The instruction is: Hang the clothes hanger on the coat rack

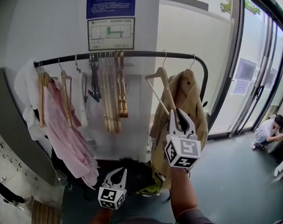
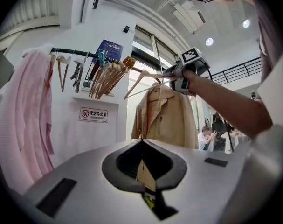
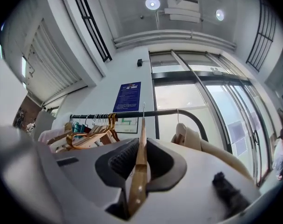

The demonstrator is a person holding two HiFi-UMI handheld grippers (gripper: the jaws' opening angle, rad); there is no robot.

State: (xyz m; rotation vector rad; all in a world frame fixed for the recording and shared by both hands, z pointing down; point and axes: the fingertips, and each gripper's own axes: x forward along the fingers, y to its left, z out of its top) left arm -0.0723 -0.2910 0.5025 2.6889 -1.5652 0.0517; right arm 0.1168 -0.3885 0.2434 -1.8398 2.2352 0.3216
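A black coat rack rail point(image 1: 132, 54) runs across the wall at head height. My right gripper point(image 1: 177, 113) is raised toward it and shut on one arm of a wooden hanger point(image 1: 165, 85). The hanger's metal hook point(image 1: 164, 55) reaches the rail's height; I cannot tell whether it is over the rail. In the right gripper view the hanger point(image 3: 140, 171) runs between the pads of the right gripper point(image 3: 141, 143) toward the rail point(image 3: 178, 113). My left gripper point(image 1: 117, 174) hangs low and shut, holding nothing; its tips point(image 2: 142, 140) meet. The left gripper view also shows the right gripper point(image 2: 175, 73).
A pink garment point(image 1: 62, 120) hangs at the rail's left end, a bunch of bare wooden hangers point(image 1: 113, 92) in the middle, and a beige coat point(image 1: 190, 101) at the right. A grey cabinet point(image 1: 10, 125) stands left. A person point(image 1: 268, 132) crouches by the glass doors point(image 1: 253, 78).
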